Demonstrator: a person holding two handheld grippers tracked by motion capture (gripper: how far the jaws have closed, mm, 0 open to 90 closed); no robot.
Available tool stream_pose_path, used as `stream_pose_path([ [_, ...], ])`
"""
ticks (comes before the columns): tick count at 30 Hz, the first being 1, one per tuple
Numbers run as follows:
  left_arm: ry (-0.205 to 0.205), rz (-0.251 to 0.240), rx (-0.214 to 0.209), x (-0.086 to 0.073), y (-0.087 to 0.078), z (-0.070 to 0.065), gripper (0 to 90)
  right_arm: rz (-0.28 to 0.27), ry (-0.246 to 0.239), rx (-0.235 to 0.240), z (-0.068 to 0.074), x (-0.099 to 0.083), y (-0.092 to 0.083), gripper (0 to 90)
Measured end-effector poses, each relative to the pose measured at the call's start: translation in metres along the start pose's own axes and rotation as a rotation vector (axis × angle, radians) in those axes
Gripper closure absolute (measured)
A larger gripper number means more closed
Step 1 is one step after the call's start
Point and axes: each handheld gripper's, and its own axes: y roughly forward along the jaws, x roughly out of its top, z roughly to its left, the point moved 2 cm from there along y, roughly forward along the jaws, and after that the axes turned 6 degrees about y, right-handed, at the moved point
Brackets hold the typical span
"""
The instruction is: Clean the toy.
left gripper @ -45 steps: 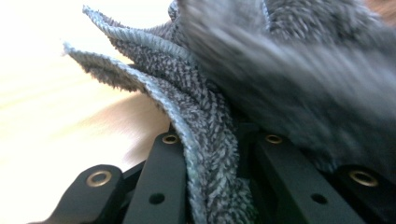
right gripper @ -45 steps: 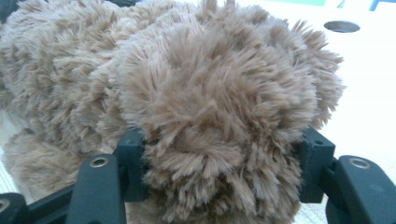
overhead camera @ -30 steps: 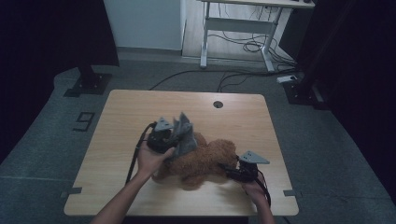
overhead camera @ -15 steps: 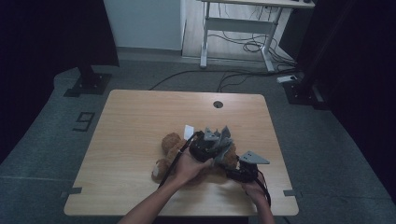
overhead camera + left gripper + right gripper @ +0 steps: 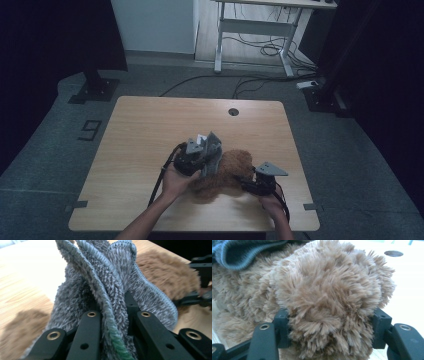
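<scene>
A brown plush toy (image 5: 231,171) lies on the wooden table (image 5: 150,125) near its front edge. My left gripper (image 5: 200,156) stands at the toy's left side, shut on a grey fuzzy cloth (image 5: 213,149) that sticks up above the jaws. In the left gripper view the cloth (image 5: 107,285), with its blue-grey hem and a green stitch, is bunched between the jaws of the left gripper (image 5: 113,315). My right gripper (image 5: 248,184) holds the toy from the right. In the right gripper view its jaws (image 5: 332,322) clamp a rounded furry part of the toy (image 5: 329,290).
A round cable hole (image 5: 233,111) sits near the table's far edge. Beyond the table stand a white desk frame (image 5: 255,30) and loose cables (image 5: 260,50) on the floor. A "9" mark (image 5: 90,129) lies on the floor at the left.
The left gripper carried the grey cloth rightward over the toy, then came back left and lower. The right gripper kept still on the toy.
</scene>
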Motion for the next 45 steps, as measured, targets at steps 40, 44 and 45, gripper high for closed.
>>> stream_pose_path([
  [40, -0.05, -0.012, -0.056, 0.021, -0.003, 0.011, 78.8, -0.004, 0.005, 0.014, -0.002, -0.001, 0.0, 35.4],
  [44, -0.058, 0.006, -0.071, 0.007, 0.015, 0.007, 79.0, -0.003, -0.002, 0.022, -0.002, -0.001, -0.001, 31.3],
  [45, -0.063, -0.002, -0.077, 0.004, 0.014, 0.007, 79.2, -0.001, -0.004, 0.024, -0.002, -0.001, -0.001, 29.8],
])
